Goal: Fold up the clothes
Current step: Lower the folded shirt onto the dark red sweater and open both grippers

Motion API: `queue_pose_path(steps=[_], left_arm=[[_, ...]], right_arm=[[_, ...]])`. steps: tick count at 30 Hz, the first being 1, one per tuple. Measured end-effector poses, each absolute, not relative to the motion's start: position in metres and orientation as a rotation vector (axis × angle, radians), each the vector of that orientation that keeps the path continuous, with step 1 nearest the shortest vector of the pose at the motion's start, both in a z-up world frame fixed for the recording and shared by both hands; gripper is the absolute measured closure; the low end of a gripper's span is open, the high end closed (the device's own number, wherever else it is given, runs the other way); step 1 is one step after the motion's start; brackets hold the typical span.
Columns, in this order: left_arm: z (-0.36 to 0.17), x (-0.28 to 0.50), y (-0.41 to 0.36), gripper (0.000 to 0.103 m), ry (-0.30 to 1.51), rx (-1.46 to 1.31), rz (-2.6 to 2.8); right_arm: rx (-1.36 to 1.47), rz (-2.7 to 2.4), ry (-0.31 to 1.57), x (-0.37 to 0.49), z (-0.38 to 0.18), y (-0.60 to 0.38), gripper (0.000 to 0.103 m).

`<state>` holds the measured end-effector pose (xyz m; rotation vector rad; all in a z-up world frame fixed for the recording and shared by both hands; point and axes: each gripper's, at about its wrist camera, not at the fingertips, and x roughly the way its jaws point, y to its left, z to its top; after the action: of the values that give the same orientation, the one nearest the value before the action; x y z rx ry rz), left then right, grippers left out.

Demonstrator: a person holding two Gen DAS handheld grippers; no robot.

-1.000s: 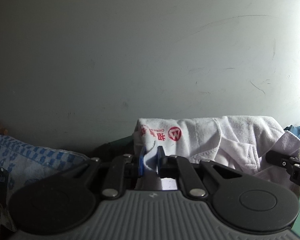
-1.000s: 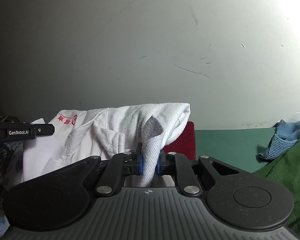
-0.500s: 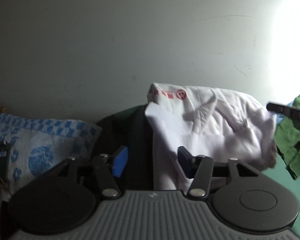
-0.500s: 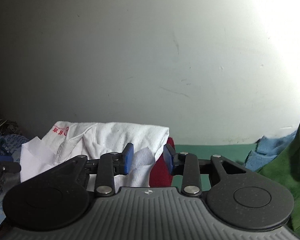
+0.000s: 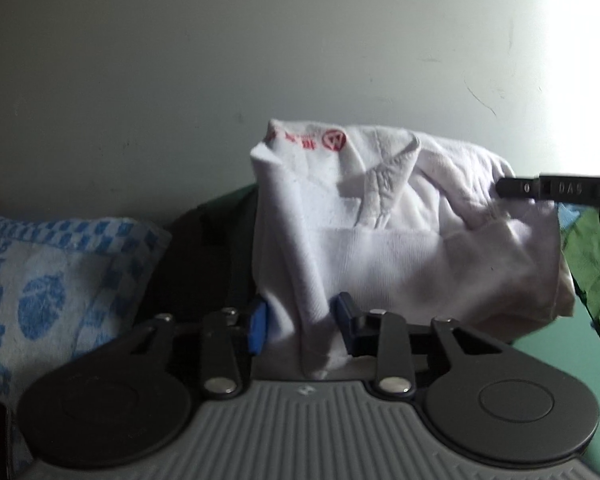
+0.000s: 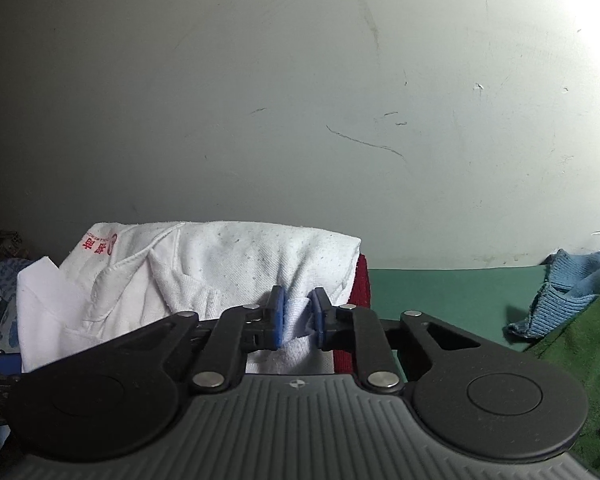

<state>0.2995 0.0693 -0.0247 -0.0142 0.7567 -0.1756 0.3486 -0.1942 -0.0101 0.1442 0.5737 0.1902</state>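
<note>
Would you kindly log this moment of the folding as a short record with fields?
garment: white polo shirt with red print, folded, on a pile
left claw: part open, a fold of the shirt between its pads, not pinched
right claw: narrow gap, a fold of the shirt between its pads; grip unclear
under shirt: red cloth
left of shirt: blue-checked towel
right side: green garment, light blue knit
surface: green table

Left tool (image 5: 300, 322) agape, right tool (image 6: 298, 316) narrowly parted.
</note>
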Motion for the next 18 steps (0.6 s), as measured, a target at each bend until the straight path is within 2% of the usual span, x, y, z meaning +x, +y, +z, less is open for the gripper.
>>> queue_pose_path(steps=[14,17,18], left_arm=[[-0.03,0.34,0.052,0.055,0.737,0.035,-0.111],[-0.024,0.335,0.059,0.055,0.737,0.005,-0.122],[-0.022,0.332,0.062,0.055,0.731,-0.003,-0.128]], right_arm=[[0.067,0.153,0.586,0.384,-0.042,-0.177,0.089],[0.078,0.162,0.571,0.377,-0.031,-0.185,0.082],[0.081,0.163,0.543,0.37,-0.024,-0.189,0.072]])
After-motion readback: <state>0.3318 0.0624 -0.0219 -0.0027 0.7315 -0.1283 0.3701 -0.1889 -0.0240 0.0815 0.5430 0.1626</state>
